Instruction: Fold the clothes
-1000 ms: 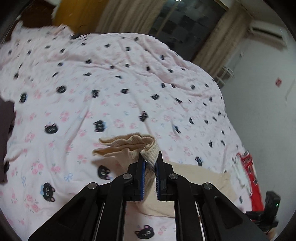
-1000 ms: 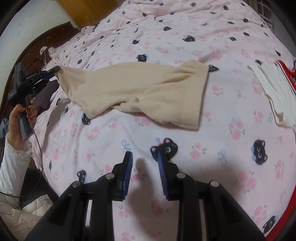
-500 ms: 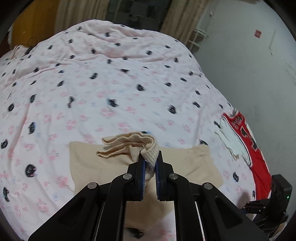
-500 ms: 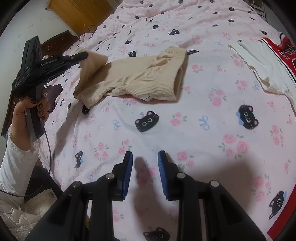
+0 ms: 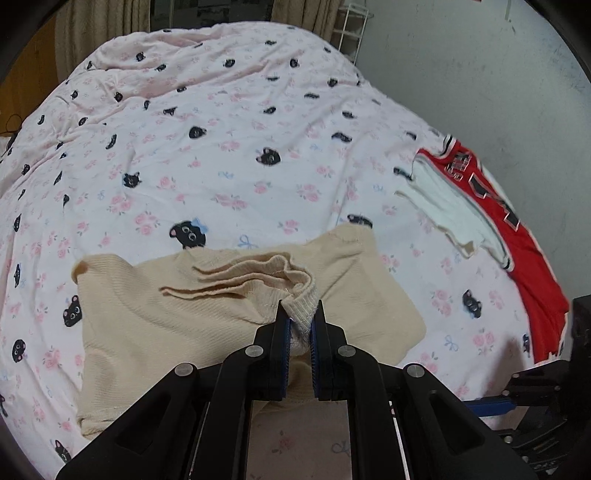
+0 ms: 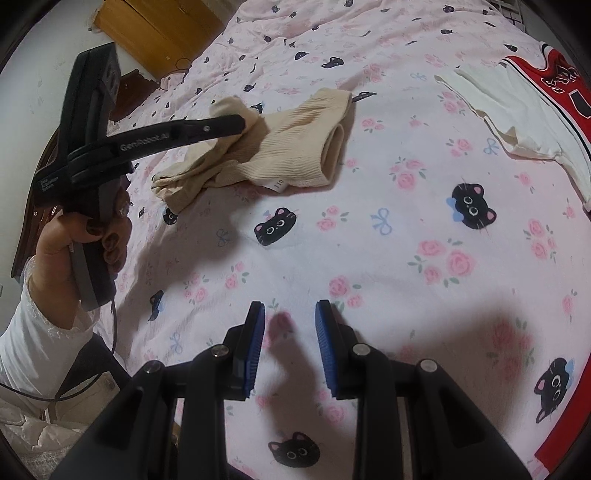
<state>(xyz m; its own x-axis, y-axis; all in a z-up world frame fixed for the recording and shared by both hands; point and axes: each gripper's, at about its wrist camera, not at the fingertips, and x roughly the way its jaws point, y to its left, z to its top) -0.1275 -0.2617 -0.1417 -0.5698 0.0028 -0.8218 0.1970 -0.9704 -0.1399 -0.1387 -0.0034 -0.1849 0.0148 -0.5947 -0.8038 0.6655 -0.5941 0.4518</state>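
A beige ribbed knit garment (image 5: 184, 325) lies on the pink cat-print bedspread (image 5: 221, 158), partly doubled over itself. My left gripper (image 5: 300, 321) is shut on a bunched ribbed hem of that garment, holding it over the flat part. In the right wrist view the same beige garment (image 6: 291, 155) sits at the upper middle, with the left gripper (image 6: 242, 123) pinching its raised corner. My right gripper (image 6: 290, 314) hovers open over bare bedspread (image 6: 369, 258) in front of the garment, nothing between its blue pads.
A white garment (image 5: 447, 210) lies on a red jersey (image 5: 524, 251) at the bed's right edge, both also seen as the white garment (image 6: 517, 107) and red jersey (image 6: 554, 74). A hand (image 6: 74, 229) in a white sleeve grips the left tool. A wooden cabinet (image 6: 155, 29) stands behind.
The left gripper has carried the beige hem sideways across the garment, folding it over itself into a shorter shape. The right gripper has shifted only slightly and stays open.
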